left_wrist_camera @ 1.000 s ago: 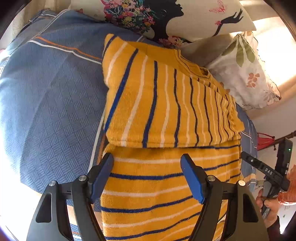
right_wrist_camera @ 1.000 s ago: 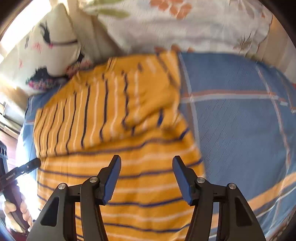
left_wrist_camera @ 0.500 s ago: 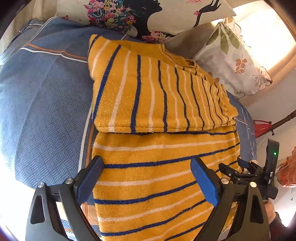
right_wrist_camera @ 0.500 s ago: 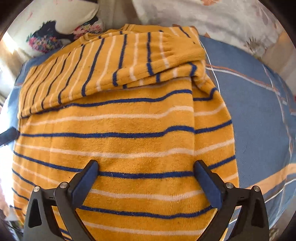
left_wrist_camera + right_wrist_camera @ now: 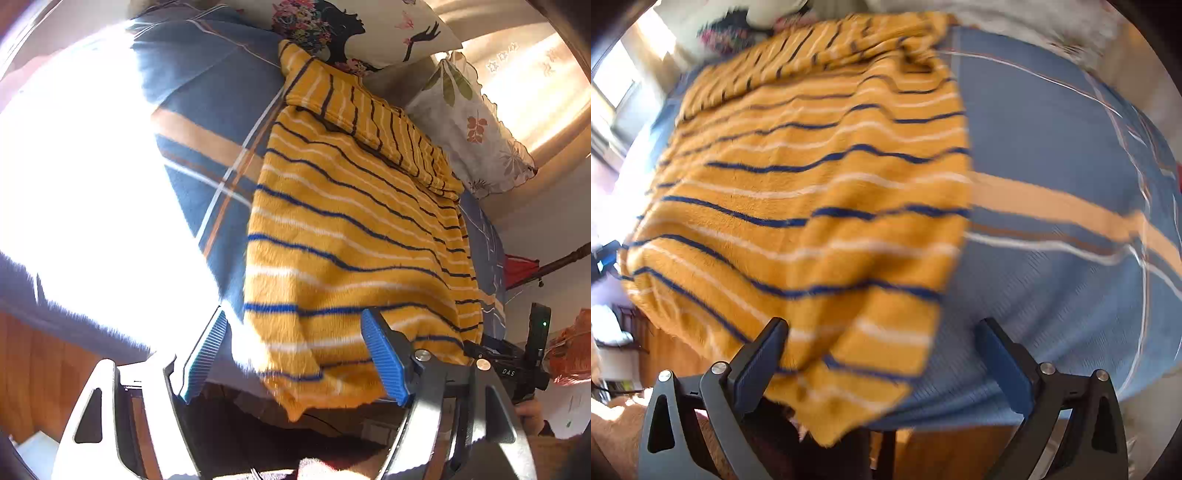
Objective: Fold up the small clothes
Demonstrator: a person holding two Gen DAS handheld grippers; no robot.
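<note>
A yellow sweater with blue and white stripes [image 5: 351, 236] lies on the blue bedspread [image 5: 207, 96], its sleeves folded across the far part. Its hem hangs over the near bed edge. My left gripper [image 5: 295, 354] is open, its jaws on either side of the hem's left corner. The right gripper's body shows at the right of that view [image 5: 517, 365]. In the right wrist view the sweater [image 5: 812, 192] fills the left half, and my right gripper [image 5: 882, 362] is open around the hem's right corner.
Two patterned pillows [image 5: 391, 29] [image 5: 476, 125] lie at the head of the bed beyond the sweater. Bare bedspread [image 5: 1071, 166] lies to the sweater's right. The wooden bed frame [image 5: 945, 450] and floor lie below the near edge. Strong sunlight washes out the left [image 5: 74, 184].
Both grippers have pulled back from over the sweater's middle to its near hem at the bed edge. Their jaws opened wide about half a second ago and stay so.
</note>
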